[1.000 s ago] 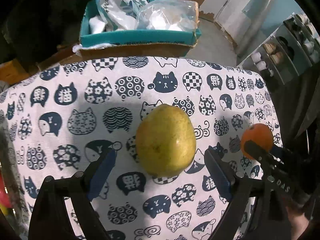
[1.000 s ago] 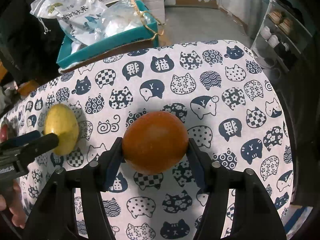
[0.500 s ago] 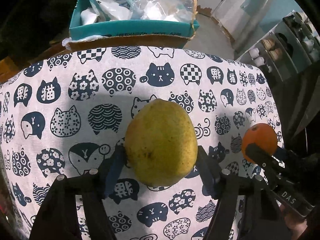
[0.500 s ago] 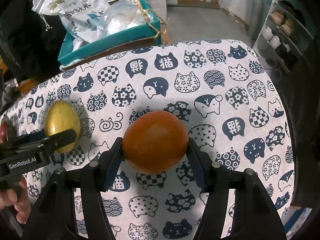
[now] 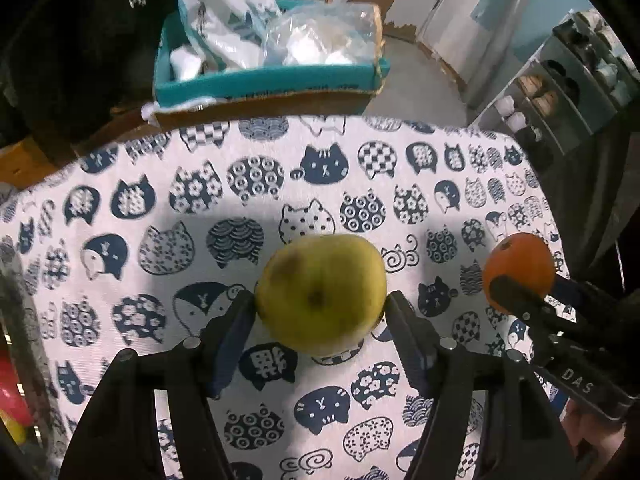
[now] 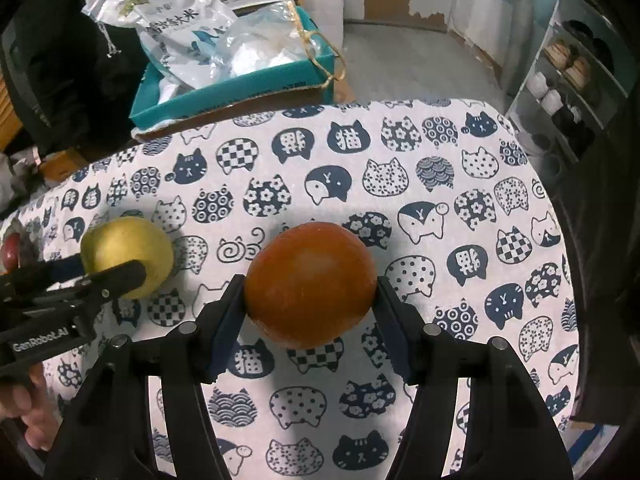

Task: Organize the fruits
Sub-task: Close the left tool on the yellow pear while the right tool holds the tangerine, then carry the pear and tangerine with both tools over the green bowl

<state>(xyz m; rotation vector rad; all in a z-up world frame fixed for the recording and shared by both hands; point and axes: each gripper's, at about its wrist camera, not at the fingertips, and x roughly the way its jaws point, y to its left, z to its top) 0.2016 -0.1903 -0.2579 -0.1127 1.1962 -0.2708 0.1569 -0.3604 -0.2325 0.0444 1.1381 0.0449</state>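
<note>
- Left gripper [image 5: 320,312]: jaws closing, yellow-green pear [image 5: 320,294] pinched between pads.
- Right gripper [image 6: 308,296]: orange [image 6: 310,284] clamped.
- Cat-print tablecloth [image 6: 400,168]: spread beneath.

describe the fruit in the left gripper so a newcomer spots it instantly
On the cat-print tablecloth, look between the fingers of the left gripper, whose jaws are closing on it. It is the yellow-green pear, larger and duller than the orange beside it.

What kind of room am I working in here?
Probably a lived-in home, perhaps near an entryway: a table under a cat-print tablecloth, a shoe rack by the wall, and a teal box stuffed with plastic bags.
</note>
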